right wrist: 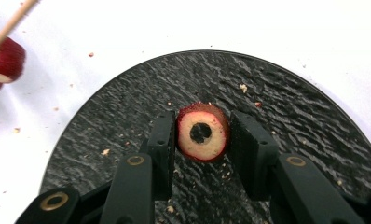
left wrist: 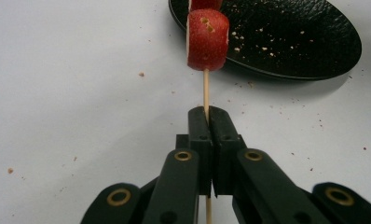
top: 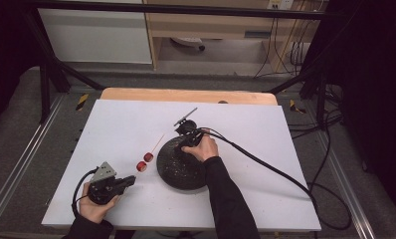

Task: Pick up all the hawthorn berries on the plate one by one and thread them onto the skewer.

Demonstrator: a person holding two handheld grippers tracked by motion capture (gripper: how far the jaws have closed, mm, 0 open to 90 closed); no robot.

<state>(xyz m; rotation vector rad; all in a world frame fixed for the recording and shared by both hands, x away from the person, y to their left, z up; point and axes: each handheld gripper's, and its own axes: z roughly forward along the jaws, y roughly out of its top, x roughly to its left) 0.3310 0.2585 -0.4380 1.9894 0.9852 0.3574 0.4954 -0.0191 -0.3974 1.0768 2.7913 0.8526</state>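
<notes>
Crumbs across black plate

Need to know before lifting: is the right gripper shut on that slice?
Shut: the right gripper presses both sides of the slice on the black plate.

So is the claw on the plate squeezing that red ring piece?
Touching. In the right gripper view both jaws of the right gripper press against the sides of the red ring slice above the black plate.

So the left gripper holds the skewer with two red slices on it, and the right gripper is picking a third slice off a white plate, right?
Not quite: the plate is black, as the right gripper view shows. The rest holds: the left gripper pinches the skewer, and the right gripper grips the slice.
</notes>
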